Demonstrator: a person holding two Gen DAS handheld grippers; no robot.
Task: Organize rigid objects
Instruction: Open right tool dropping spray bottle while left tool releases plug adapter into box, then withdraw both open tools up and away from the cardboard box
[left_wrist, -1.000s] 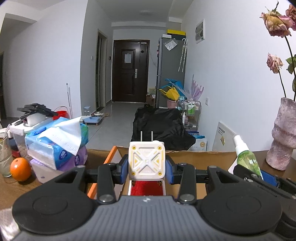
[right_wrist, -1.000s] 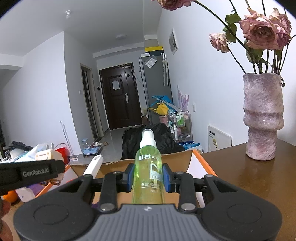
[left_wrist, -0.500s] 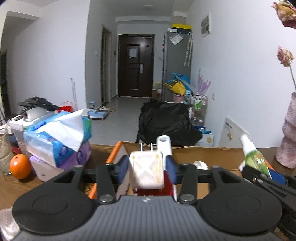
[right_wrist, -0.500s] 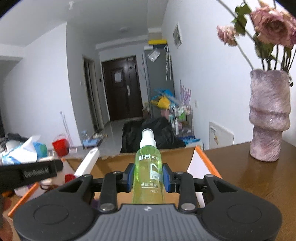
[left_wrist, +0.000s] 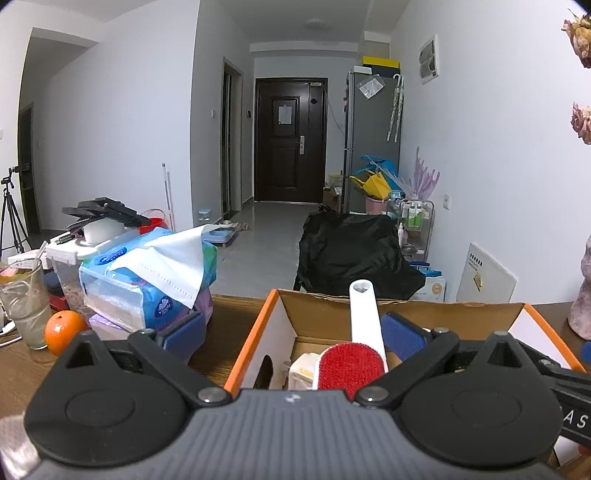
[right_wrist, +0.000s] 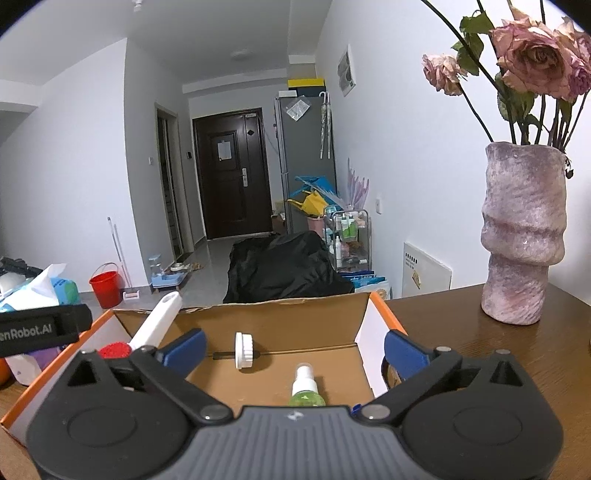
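Both grippers have let go since a second ago: the white charger (left_wrist: 303, 369) that was between the left pads and the green spray bottle (right_wrist: 306, 387) that was between the right pads now lie inside the cardboard box (right_wrist: 376, 306). The left gripper (left_wrist: 291, 334) has its jaws opening, standing wide, with nothing pressed between them; below it the charger rests beside the red lint brush (left_wrist: 351, 363), whose white handle leans on the back wall of the box. The right gripper (right_wrist: 293, 343) also has its jaws opening wide and grips nothing; the bottle lies on the box floor just under it, near a white round cap (right_wrist: 243, 350). I cannot tell if the charger touches the brush. A purple vase (right_wrist: 522, 236) stands on the wooden table (right_wrist: 461, 332) to the right.
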